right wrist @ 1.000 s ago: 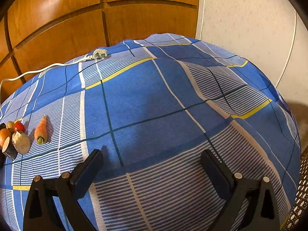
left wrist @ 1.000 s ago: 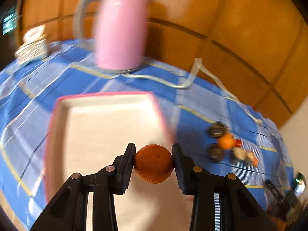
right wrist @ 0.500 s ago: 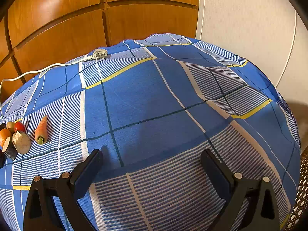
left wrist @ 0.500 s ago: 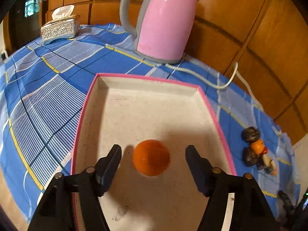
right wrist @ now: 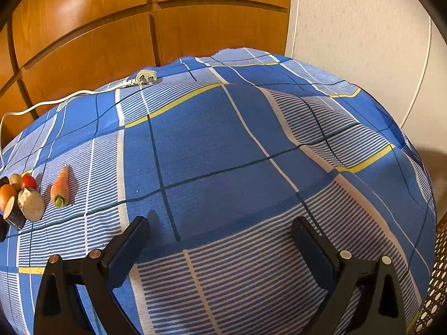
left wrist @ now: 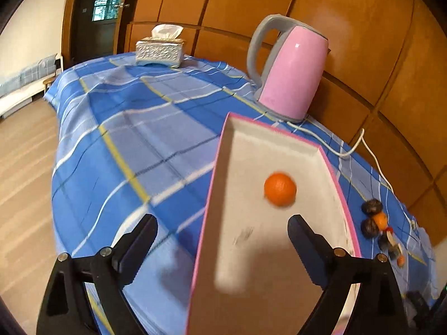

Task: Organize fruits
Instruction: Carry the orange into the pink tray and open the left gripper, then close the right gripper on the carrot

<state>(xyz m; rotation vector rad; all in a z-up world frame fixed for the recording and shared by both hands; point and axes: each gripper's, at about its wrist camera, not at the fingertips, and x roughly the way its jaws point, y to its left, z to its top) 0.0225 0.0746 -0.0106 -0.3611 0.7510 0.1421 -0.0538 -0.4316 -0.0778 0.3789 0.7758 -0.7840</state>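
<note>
Blue checked tablecloth [right wrist: 212,145] carries a pink-rimmed tray [left wrist: 282,145]; the orange [left wrist: 280,189], clamped in the left gripper [left wrist: 222,233] a second ago, now lies loose on the tray floor, fingers spread wide and swung off leftward. First fruit delivered. Right gripper [right wrist: 219,236] unmoved, spread and empty, with the remaining pile [right wrist: 19,195] and carrot [right wrist: 60,187] waiting to its left.

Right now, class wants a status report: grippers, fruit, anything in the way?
Left gripper open, empty. Right gripper open, over bare cloth. Round orange fruit lying in pink-rimmed white tray. Pink electric kettle behind tray; nothing blocking.
</note>
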